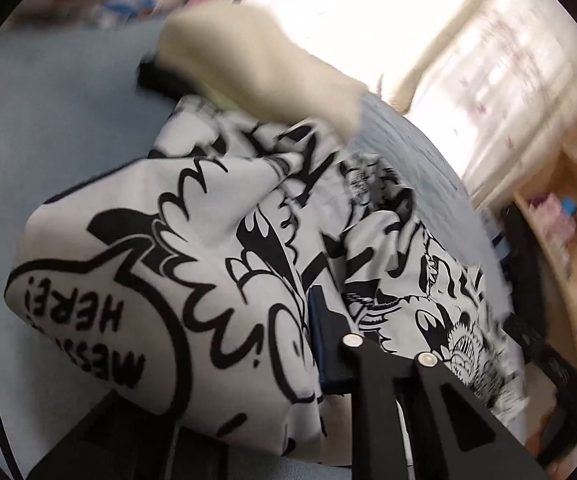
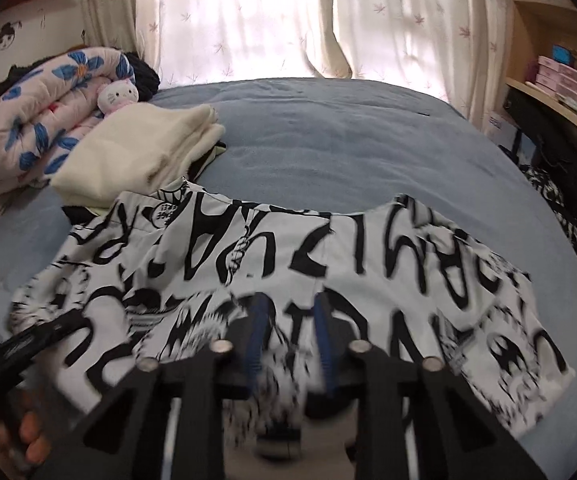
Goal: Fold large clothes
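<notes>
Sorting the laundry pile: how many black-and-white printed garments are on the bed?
1: the printed garment lies spread across the near part of the blue bed, right of the folded cream blanket. Another patterned piece hangs off the bed's right edge; more may be hidden.

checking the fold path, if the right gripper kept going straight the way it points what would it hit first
The right gripper already has the printed garment between its fingers, so more of that cloth comes first, then probably the blue bedcover beneath it.

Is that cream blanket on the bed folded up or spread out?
Folded. The cream blanket lies as a compact stack with layered edges showing, beside the rolled floral quilt.
</notes>
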### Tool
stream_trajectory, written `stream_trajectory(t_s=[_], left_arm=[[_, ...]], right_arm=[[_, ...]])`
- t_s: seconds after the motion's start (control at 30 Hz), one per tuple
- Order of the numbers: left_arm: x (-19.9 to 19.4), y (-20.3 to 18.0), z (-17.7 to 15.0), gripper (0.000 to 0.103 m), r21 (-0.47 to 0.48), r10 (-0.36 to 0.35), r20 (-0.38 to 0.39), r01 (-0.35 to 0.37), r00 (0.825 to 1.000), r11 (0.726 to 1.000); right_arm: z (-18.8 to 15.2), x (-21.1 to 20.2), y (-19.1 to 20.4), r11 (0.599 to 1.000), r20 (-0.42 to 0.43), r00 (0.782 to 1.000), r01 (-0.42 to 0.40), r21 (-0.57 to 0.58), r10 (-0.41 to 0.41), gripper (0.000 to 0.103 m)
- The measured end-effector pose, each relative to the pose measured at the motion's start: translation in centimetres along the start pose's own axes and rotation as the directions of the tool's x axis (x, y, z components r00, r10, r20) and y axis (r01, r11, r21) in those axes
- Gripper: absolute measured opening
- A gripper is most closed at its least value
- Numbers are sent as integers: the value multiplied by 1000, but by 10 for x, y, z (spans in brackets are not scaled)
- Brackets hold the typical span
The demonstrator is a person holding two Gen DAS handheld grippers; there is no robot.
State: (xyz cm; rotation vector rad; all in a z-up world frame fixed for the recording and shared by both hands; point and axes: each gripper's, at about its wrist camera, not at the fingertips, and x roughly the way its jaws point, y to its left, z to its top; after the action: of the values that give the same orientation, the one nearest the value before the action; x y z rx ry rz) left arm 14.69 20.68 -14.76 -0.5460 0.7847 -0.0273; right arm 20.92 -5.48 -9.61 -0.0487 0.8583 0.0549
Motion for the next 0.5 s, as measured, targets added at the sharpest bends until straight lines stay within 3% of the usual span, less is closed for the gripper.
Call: stream_trajectory(t_s=[0.13,0.23,0.37,0.5], left_arm=[[-24,-37,4,10,141,1,94,-14,996,990],[-32,-73,7,10,239,-31,140,-4,990,971],[-40,-130,8,9,391,-93,195,9,976,920],[-37,-191,5,9,521,-151,178,37,972,853]], right_arm=[[-26,56,5,999,-148,988,-46,-25,42,14],[-44,61,3,997,-109,992,-62,-50,56,15],[-44,60,-15,988,-129,980,-150,45,154,15],[-48,56,-37,960,-129,958,-237,152,257,15]])
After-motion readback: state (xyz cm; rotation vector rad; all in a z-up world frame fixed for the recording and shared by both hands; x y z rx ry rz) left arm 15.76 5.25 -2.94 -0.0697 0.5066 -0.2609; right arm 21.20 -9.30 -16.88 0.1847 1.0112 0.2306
